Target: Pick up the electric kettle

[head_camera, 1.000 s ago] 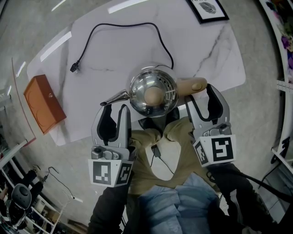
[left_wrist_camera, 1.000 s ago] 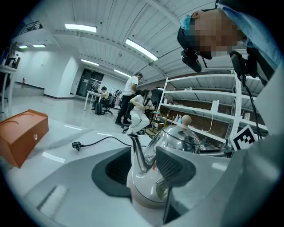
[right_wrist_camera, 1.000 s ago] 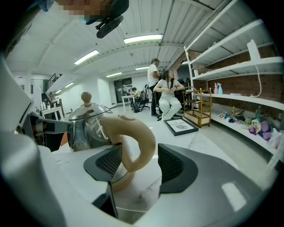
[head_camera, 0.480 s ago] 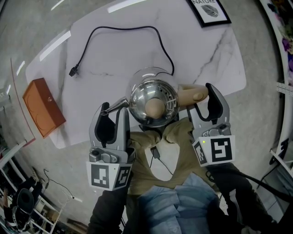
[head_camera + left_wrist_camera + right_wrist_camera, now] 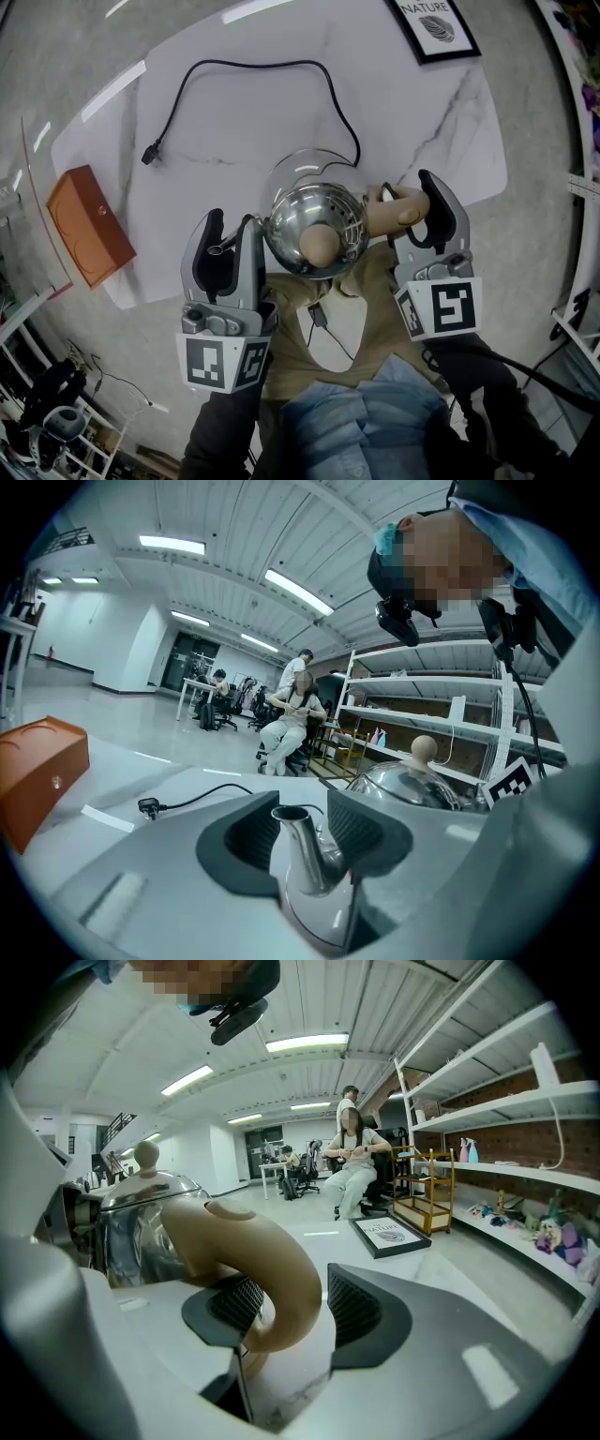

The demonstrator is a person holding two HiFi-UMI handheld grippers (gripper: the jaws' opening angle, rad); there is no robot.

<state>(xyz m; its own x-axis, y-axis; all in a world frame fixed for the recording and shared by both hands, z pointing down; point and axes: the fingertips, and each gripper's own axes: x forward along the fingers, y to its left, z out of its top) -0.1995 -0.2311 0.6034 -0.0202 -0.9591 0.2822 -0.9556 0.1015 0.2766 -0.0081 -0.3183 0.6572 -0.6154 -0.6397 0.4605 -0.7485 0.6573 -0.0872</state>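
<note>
The steel electric kettle with a wooden lid knob stands at the table's near edge, between my two grippers. Its thin spout sits inside my left gripper, close to the right pad with a gap on the left; that gripper is open. The tan curved handle lies between the jaws of my right gripper. These jaws have just been closing: the left pad touches the handle and a narrow gap remains at the right pad. In the head view the right gripper straddles the handle.
A round base with a black power cord shows just behind the kettle on the marble table. An orange box sits at the table's left edge, a framed picture at the far right. People sit in the background.
The kettle and both grippers have shifted toward me, uncovering the round base behind. The spout is now deeper in the left jaws. The right jaws stand narrower around the handle.
</note>
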